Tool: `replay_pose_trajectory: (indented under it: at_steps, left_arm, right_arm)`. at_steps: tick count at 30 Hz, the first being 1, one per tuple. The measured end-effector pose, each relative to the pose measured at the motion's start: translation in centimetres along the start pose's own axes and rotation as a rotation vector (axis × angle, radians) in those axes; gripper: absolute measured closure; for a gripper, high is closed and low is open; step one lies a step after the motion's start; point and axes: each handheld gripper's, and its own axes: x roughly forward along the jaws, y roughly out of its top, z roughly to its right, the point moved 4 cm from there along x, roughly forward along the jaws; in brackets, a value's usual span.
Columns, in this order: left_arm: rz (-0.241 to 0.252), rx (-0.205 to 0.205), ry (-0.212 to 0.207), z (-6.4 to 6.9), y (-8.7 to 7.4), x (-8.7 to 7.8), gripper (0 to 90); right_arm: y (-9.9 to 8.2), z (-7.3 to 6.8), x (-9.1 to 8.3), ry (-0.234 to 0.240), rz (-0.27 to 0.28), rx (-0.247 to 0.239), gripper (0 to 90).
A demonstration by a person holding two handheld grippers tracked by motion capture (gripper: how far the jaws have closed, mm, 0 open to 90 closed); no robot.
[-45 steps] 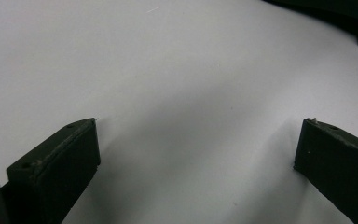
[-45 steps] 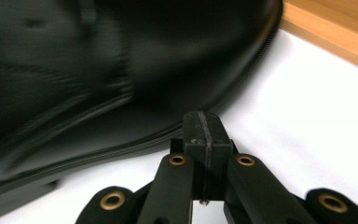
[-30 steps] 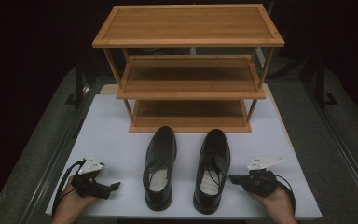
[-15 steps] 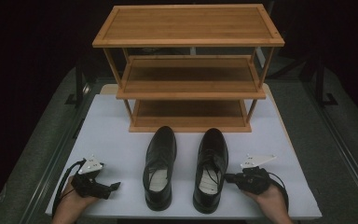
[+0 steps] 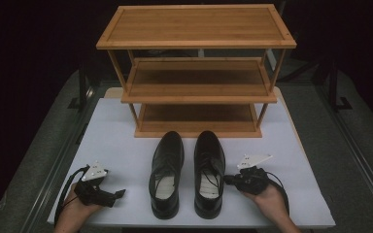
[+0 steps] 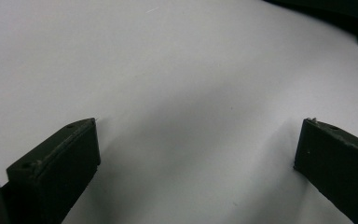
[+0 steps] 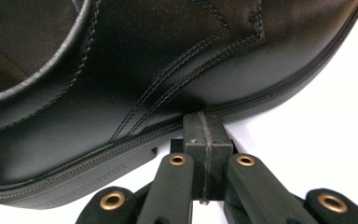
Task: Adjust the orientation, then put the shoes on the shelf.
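Two glossy black leather lace-up shoes stand side by side on the white table (image 5: pixel 126 131), toes toward the three-tier bamboo shoe rack (image 5: pixel 196 73) at the far side. The right gripper (image 5: pixel 229 179), jaws pressed together with nothing between them, has its tip against the sole edge of the right shoe (image 5: pixel 209 172). The left shoe (image 5: pixel 166 174) stands just beside its partner. The left gripper (image 5: pixel 119 193) rests at the near left, jaws wide, over bare table.

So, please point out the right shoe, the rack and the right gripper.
right shoe (image 5: pixel 209 170), high view, on its laces.
rack (image 5: pixel 196 24), high view, on its top shelf.
right gripper (image 7: pixel 204 128), right gripper view, at its shut fingertips.
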Motion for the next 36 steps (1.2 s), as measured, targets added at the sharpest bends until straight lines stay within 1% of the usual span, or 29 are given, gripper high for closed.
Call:
replay_pose_trajectory:
  at_steps: [6, 11, 14, 20, 21, 24, 25, 26, 27, 29, 33, 36]
  left_arm:
    - [0.001, 0.0, 0.0, 0.0, 0.0, 0.0, 0.0]
    - [0.001, 0.0, 0.001, 0.0, 0.0, 0.0, 0.0]
    - [0.0, 0.0, 0.0, 0.0, 0.0, 0.0, 0.0]
    - [0.001, 0.001, 0.001, 0.0, 0.0, 0.0, 0.0]
    - [0.001, 0.001, 0.002, 0.0, 0.0, 0.0, 0.0]
    - [0.0, 0.0, 0.001, 0.0, 0.0, 0.0, 0.0]
    - [0.0, 0.001, 0.001, 0.0, 0.0, 0.0, 0.0]
    - [0.0, 0.001, 0.001, 0.0, 0.0, 0.0, 0.0]
    - [0.0, 0.001, 0.001, 0.0, 0.0, 0.0, 0.0]
    - [0.0, 0.001, 0.002, 0.0, 0.0, 0.0, 0.0]
    - [-0.002, 0.002, 0.001, 0.0, 0.1, -0.1, 0.0]
    - [-0.003, -0.012, 0.0, 0.0, 0.2, -0.1, 0.0]
  right_arm:
    - [1.0, -0.3, 1.1, 0.014, -0.013, -0.03, 89.9]
    - [1.7, -0.5, 1.8, 0.025, -0.015, -0.043, 89.9]
    - [1.8, -0.7, 1.9, 0.023, -0.018, -0.053, 89.9]
    - [1.8, -0.6, 1.9, 0.026, -0.017, -0.043, 89.7]
    - [1.7, -0.5, 1.9, 0.019, -0.015, -0.044, 89.5]
    - [1.8, -0.2, 1.4, 0.005, 0.006, -0.031, 86.3]
    - [1.9, 0.1, 0.9, -0.007, 0.025, -0.013, 82.7]
    - [1.9, 0.1, 0.9, -0.007, 0.025, -0.013, 82.7]
    - [1.9, 0.3, 0.8, -0.013, 0.03, -0.01, 80.7]
    - [1.9, 0.6, 0.5, -0.035, 0.028, 0.004, 71.6]
    - [1.9, 1.1, 0.0, -0.055, 0.023, 0.023, 61.6]
    - [2.0, 1.3, -0.5, -0.069, 0.026, 0.025, 53.7]
